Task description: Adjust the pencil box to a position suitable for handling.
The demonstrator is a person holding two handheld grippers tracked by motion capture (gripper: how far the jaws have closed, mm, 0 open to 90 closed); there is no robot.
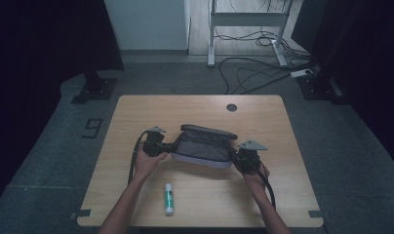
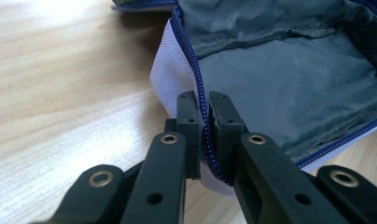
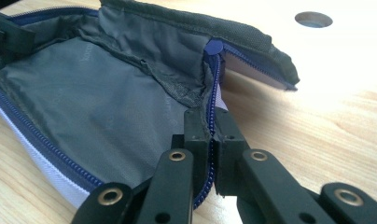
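Observation:
An open pencil pouch (image 1: 203, 146), grey inside with a white outer wall and a blue zipper, lies in the middle of the wooden table (image 1: 136, 109). My left gripper (image 1: 171, 146) is at its left end. In the left gripper view the gripper (image 2: 204, 135) is shut on the zipper edge of the pouch (image 2: 280, 74). My right gripper (image 1: 234, 157) is at the right end. In the right gripper view that gripper (image 3: 212, 140) pinches the blue zipper edge of the pouch (image 3: 84, 102). The pouch mouth gapes between the two.
A white and green glue stick (image 1: 169, 199) lies near the front edge, between the person's forearms. A round hole (image 1: 231, 107) sits in the table's far side and shows as the hole (image 3: 313, 19) in the right gripper view. Cables and a desk frame stand on the floor beyond.

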